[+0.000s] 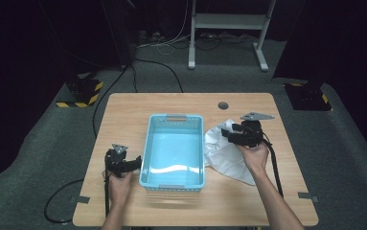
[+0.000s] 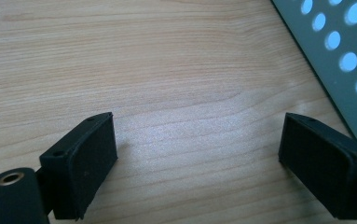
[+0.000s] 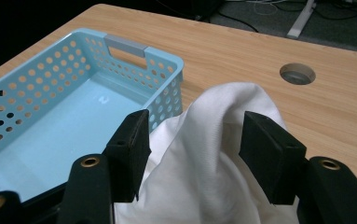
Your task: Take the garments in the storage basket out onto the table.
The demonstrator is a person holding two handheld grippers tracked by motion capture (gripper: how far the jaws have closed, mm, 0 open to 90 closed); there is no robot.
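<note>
Not much to read from where I'm holding: one small raised mark, looks like a "2", moulded into the floor of the light blue basket (image 3: 50,116), seen in my right gripper view. No labels, brands or other writing I can make out anywhere.

Grey carpet floor (image 1: 51,139), white desk frame (image 1: 229,28) behind, dark surroundings.

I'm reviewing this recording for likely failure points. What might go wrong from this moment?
1. The right gripper straddles a raised fold of the white cloth with jaws apart; closing may pinch only a thin layer that slips.
2. The cloth lies against the blue basket, so lifting could snag its rim.
3. The left gripper, open beside the basket, might nudge it.
</note>
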